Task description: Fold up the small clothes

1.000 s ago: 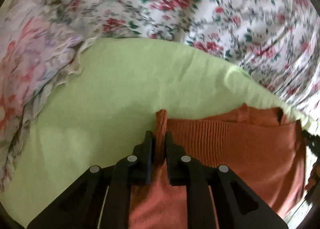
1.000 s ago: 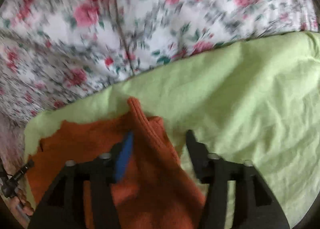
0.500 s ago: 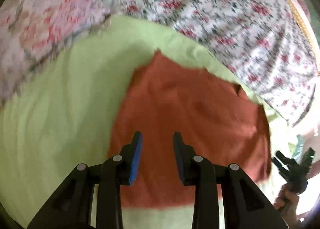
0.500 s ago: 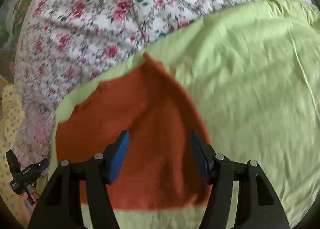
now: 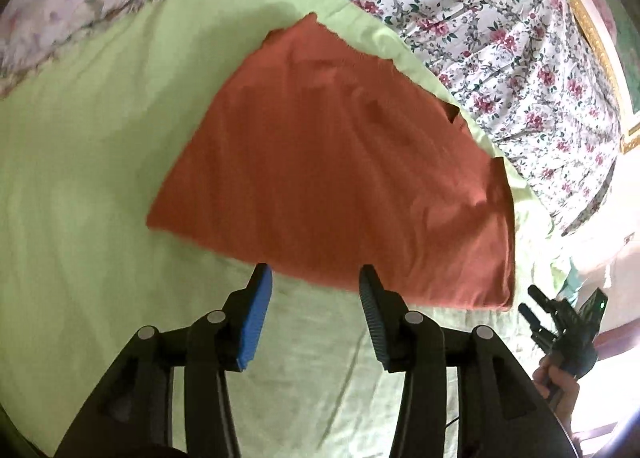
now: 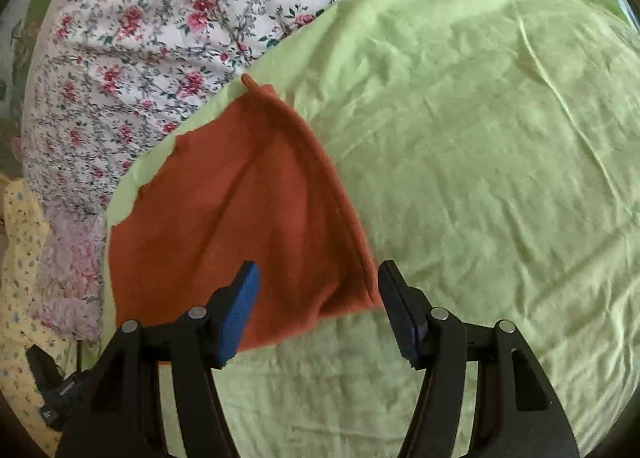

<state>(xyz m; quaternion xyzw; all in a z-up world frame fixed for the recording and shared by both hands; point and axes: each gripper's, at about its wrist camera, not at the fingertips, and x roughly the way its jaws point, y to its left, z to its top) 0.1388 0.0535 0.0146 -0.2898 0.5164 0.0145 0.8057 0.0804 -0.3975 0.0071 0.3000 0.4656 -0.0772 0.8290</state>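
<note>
Rust-orange knit garment [image 5: 340, 161] is lying flat on the light green sheet [image 5: 88, 161], near that sheet's far edge where the rose-print bedspread [image 5: 500, 37] is showing beyond it. It is sitting as a compact, roughly four-sided slab with a thick near edge, which suggests that at least one fold is already laid in; how many layers are stacked there cannot be told. In the right wrist view the orange piece [image 6: 240, 225] is showing a raised ridge running from its far pointed corner down toward the near edge, so the top layer is not lying fully smooth.

Neither tool is gripping anything. The left gripper [image 5: 316, 278] is hovering just off the garment's near edge with its jaws parted at a middling width; they have just been opening, and nothing is sitting between them except cloth far below. The right gripper [image 6: 316, 278] is standing wider apart above the garment's near right corner, also empty. From the left wrist camera, a hand [image 5: 558, 382] is visible holding the other tool at the right edge.

Judging from this, one fold is looking finished and released. What is probably remaining is a further fold to make the bundle smaller, or a flattening of that ridge, before the piece is counting as done. No other clothing to fold is clearly showing.
</note>
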